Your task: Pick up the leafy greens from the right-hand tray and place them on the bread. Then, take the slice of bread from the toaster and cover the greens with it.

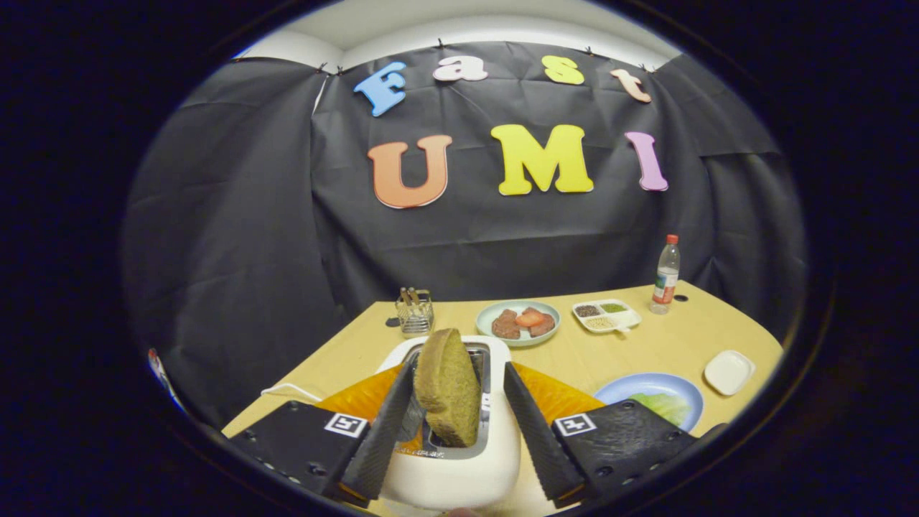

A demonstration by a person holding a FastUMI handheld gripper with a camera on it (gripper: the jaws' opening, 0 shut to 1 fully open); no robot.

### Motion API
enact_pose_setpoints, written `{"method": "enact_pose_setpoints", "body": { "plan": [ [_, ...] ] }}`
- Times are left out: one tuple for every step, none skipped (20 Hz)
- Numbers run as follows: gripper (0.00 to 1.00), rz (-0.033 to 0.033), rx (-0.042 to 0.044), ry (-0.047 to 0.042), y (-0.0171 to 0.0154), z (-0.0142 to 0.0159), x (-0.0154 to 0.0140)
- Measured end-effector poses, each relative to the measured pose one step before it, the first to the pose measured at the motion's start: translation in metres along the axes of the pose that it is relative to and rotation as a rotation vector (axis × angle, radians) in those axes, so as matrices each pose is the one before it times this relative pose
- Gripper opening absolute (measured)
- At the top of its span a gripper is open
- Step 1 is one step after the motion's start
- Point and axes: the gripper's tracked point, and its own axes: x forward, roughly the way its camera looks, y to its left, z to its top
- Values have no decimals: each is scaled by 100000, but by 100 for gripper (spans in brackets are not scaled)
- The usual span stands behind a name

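My fingers (452,431) are spread wide around the bread slice (449,388) standing in the toaster (459,467), not yet pressing it.

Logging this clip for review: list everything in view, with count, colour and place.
bread: 1, brown, standing in the toaster between the fingers
toaster: 1, white, just ahead of the fingers
blue plate: 1, holds greens, right of toaster
meat plate: 1, pale green, beyond toaster
divided tray: 1, white, right of meat plate
bottle: 1, clear with red cap, far right
white dish: 1, near right edge of table
wire basket: 1, left of meat plate
table: 1, tan
gripper: 1, open around bread
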Motion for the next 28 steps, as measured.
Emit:
{"method": "enact_pose_setpoints", "body": {
  "plan": [
    [64, -687, -9, 685, -113, -52, 33],
    [55, -469, -46, -135, -48, 13, 49],
    [46, -440, 135, -477, -65, 142, 36],
    [36, -397, 362, -559, -180, 138, -89],
    [27, -235, 440, -58, -142, 75, 30],
    [18, 439, 311, -110, 85, 0, -37],
    [16, 268, -511, -687, 80, 215, 2],
    [16, 161, 526, -197, -53, 201, -371],
    [9, 966, -293, 18, 181, -102, 89],
    [9, 669, 302, -123, 157, 67, -155],
    [9, 655, 746, -668, 79, 264, -215],
    [9, 899, 977, -1173, 47, 604, -308],
    [9, 1242, 906, -1185, 123, 689, -435],
    [9, 1402, 940, -1133, 212, 820, -513],
    [9, 1607, 1147, -1234, 210, 834, -596],
    [9, 1133, 741, -1907, 37, 1050, -699],
    [9, 1105, 658, -2163, -109, 1083, -547],
    [8, 1051, 1323, -1754, -92, 949, -530],
    [9, 918, 1671, -2194, -57, 953, -562],
    [8, 694, 992, -2112, -33, 904, -662],
    [9, 53, -201, -2996, -244, 1003, -640],
    [9, -190, -475, -2923, -273, 1109, -644],
    [9, -68, 127, -2164, -389, 690, -592],
    [9, -431, -8, -1629, -501, 332, -583],
    [9, -1012, 9, -1577, -945, 346, -575],
    [9, -1579, 22, -1112, -1189, 215, -438],
    [9, -1916, 169, -227, -1360, 50, -358],
    [8, -2220, 502, 63, -1440, -199, -135]
  ]
}}
